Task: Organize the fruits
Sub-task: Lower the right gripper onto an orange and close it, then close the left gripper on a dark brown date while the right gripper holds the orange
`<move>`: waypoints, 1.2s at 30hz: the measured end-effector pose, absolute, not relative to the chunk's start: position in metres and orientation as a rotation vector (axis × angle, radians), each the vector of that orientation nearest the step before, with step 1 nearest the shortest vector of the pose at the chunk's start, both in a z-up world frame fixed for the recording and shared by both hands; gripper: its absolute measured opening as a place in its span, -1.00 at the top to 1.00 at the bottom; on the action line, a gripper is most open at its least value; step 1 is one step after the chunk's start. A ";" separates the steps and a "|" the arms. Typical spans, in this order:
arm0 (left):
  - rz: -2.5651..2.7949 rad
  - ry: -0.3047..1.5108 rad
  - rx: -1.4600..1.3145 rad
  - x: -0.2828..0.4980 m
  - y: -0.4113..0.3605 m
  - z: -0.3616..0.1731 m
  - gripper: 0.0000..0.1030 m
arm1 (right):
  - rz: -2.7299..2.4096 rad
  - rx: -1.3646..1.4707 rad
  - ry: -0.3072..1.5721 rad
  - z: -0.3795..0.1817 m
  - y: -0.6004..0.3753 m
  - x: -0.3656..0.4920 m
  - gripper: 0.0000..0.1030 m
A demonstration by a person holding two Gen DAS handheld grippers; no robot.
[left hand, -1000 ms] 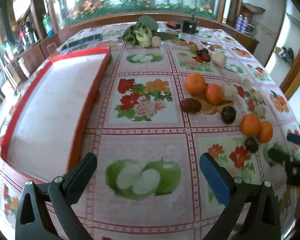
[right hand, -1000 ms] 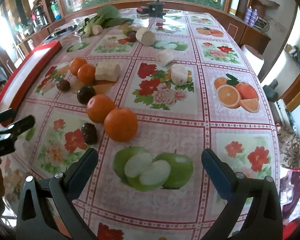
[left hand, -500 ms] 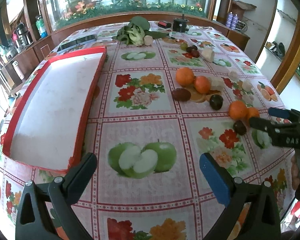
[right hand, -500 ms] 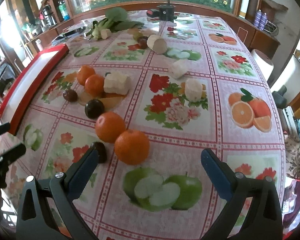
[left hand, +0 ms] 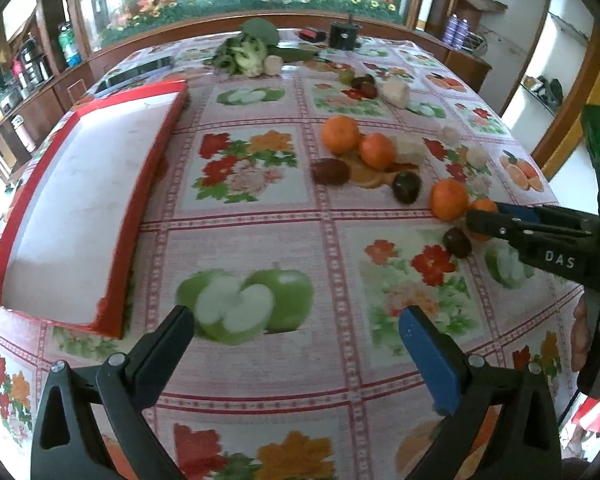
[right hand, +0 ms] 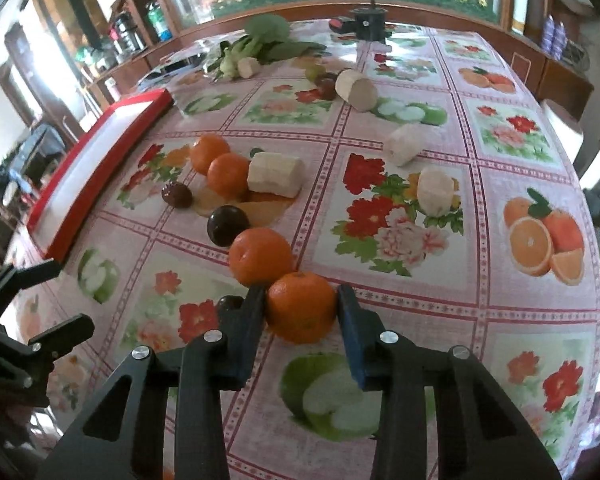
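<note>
Right wrist view alone shows the right claw [right hand: 302, 300] just closed onto the nearest orange [right hand: 301, 307]; left claw [left hand: 296, 330] gapes empty

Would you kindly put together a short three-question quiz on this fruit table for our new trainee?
1. True or false: the right hand-held gripper has its fingers against the nearest orange.
2. Which is open with nothing between its fingers? A) the left hand-held gripper B) the right hand-held gripper
3. Fill in: the red-rimmed tray holds ____ fruit so far.

Key
1. True. Its jaws have just been closing and now rest on both sides of that orange, which sits on the tablecloth.
2. A. It stands over the printed green apple.
3. No; its white inside is bare.
</note>
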State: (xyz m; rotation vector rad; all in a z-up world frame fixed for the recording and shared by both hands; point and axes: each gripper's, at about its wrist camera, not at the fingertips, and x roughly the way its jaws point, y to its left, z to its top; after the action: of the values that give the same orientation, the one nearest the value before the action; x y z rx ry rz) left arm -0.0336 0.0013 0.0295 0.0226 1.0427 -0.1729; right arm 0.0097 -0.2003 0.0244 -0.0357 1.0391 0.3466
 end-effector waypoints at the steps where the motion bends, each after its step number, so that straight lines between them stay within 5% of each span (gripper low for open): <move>1: -0.181 1.041 0.030 -0.033 -0.004 0.030 -1.00 | 0.338 -0.044 1.030 0.026 -0.201 0.008 0.31; 20: -0.250 1.095 -0.111 -0.003 -0.079 0.024 -0.93 | 0.267 -0.044 1.007 0.025 -0.259 -0.025 0.31; 28: -0.217 1.099 -0.103 0.003 -0.100 0.014 -0.56 | 0.312 -0.009 1.009 0.025 -0.268 -0.026 0.30; 36: -0.237 1.077 -0.128 0.001 -0.100 0.015 0.57 | 0.349 0.021 1.006 0.024 -0.275 -0.028 0.30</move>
State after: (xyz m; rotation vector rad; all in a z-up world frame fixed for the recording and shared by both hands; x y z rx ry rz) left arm 0.0008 -0.0999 0.0146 -0.1281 1.0771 -0.2372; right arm -0.0283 -0.2748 0.0242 0.0208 1.0063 0.3495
